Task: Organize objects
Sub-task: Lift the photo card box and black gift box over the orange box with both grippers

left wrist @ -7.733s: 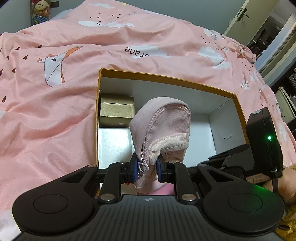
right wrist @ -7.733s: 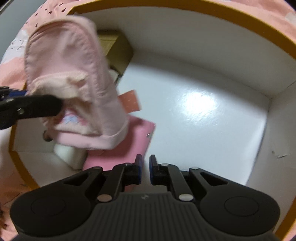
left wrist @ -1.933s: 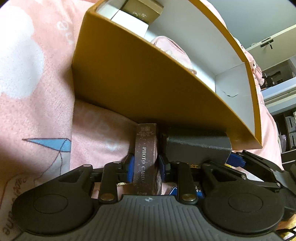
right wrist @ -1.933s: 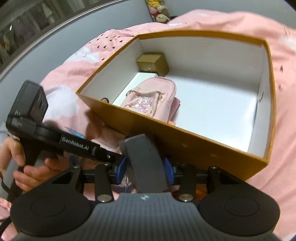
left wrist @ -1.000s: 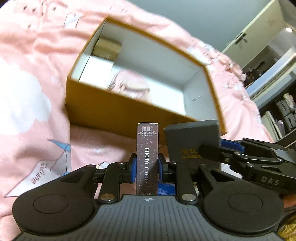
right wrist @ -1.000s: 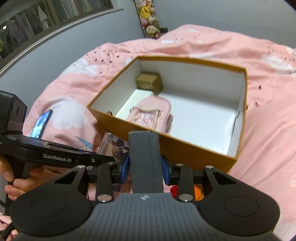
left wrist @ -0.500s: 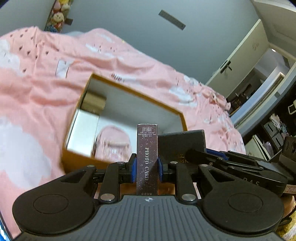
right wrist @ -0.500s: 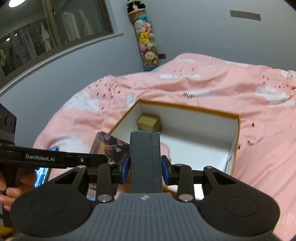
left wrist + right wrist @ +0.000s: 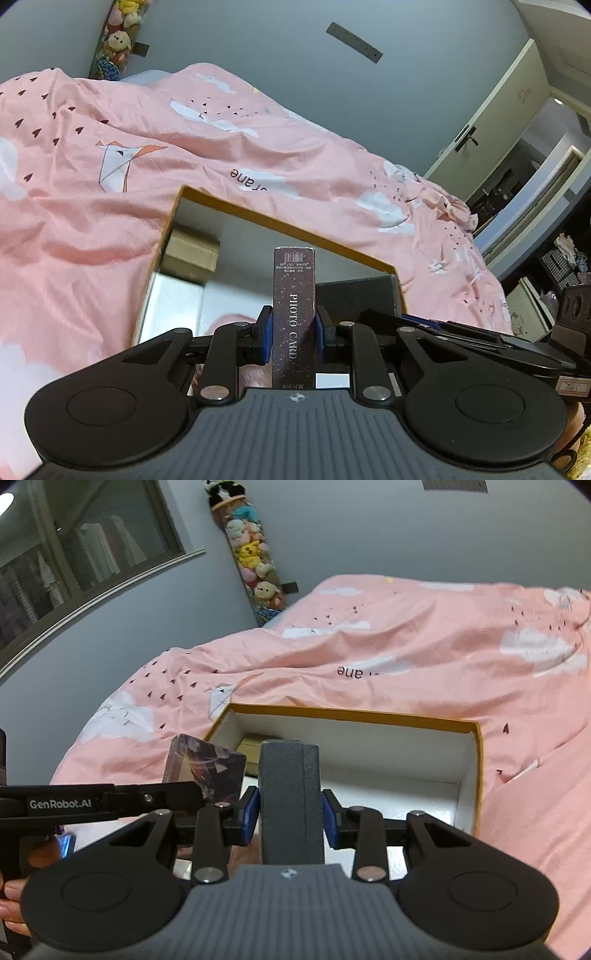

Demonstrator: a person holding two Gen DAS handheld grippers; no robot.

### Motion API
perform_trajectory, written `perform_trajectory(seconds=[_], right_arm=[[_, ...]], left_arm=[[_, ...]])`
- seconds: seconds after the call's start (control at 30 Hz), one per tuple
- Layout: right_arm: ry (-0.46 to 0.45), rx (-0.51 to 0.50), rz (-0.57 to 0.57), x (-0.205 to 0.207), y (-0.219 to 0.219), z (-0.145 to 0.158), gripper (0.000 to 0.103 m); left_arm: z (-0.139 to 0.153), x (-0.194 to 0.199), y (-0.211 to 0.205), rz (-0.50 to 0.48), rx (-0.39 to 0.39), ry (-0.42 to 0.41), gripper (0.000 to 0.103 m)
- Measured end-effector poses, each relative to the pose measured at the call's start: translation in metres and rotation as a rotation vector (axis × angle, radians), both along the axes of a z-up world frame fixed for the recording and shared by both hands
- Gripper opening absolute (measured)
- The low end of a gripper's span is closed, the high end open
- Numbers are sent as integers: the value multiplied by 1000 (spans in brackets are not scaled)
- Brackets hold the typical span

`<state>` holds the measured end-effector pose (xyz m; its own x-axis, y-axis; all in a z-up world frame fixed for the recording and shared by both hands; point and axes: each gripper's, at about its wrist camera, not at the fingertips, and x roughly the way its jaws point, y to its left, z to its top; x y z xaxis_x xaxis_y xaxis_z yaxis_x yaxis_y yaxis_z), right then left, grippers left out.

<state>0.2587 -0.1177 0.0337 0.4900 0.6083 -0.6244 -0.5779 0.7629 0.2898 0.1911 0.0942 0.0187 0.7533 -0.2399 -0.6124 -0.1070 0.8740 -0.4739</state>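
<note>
Left gripper (image 9: pixel 294 334): clamped on a dark photo card box (image 9: pixel 294 317), blue pads pressed against both broad faces. Box held upright, long axis vertical in the left wrist view, narrow spine facing the camera, lettering "PHOTO CARD" running along the spine, barcode end uppermost. Lower end of box sunk between the fingers, upper end projecting well clear of them. Same box seen from the right wrist view (image 9: pixel 205 771) as a broad printed face, tilted slightly, gripped by the black finger marked "GenRobot.AI".

Right gripper (image 9: pixel 290 814): closed on a grey case (image 9: pixel 289 801), blue pads bearing on both wide sides. Case standing on end, long axis vertical, textured narrow edge with a seam toward the camera, top end above the fingertips. In the left wrist view the grey case (image 9: pixel 356 295) appears just right of the photo card box, broad face showing, near it but contact not determinable.

Both grippers held level and side by side, pointing forward over the near edge of an open orange box (image 9: pixel 476 760) with white interior, resting on a pink duvet (image 9: pixel 92 221). Both held items above the near part of the orange box, not resting in it. Inside, at the far left corner: a small gold box (image 9: pixel 190 253). Pink fabric item (image 9: pixel 229 321) partly visible low in the box behind the left fingers. Part of a hand (image 9: pixel 11 893) visible at the left edge of the right wrist view, on the left gripper's handle.
</note>
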Motion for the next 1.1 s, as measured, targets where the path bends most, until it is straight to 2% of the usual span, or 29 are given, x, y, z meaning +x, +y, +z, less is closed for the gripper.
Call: perform_trajectory(seconds=[0.4,0.53,0.7,0.93,1.1], right_arm=[[127,46,-90,77,28,-40,37],[145,25,-100,90,42,-58,37],[237,59,-96,106,54,-79,37],[347,112,-83,121,65,-97,38],[391,94,-75,127,67,-106,38]], left_arm=[[-7,49,31,31,54,45,25],[-11,57,34,30,63,55,25],[-18,64,37,31,66,73,25],[-23,69,41,31,68,80,25],[-24,71,42,30,65,82,25]])
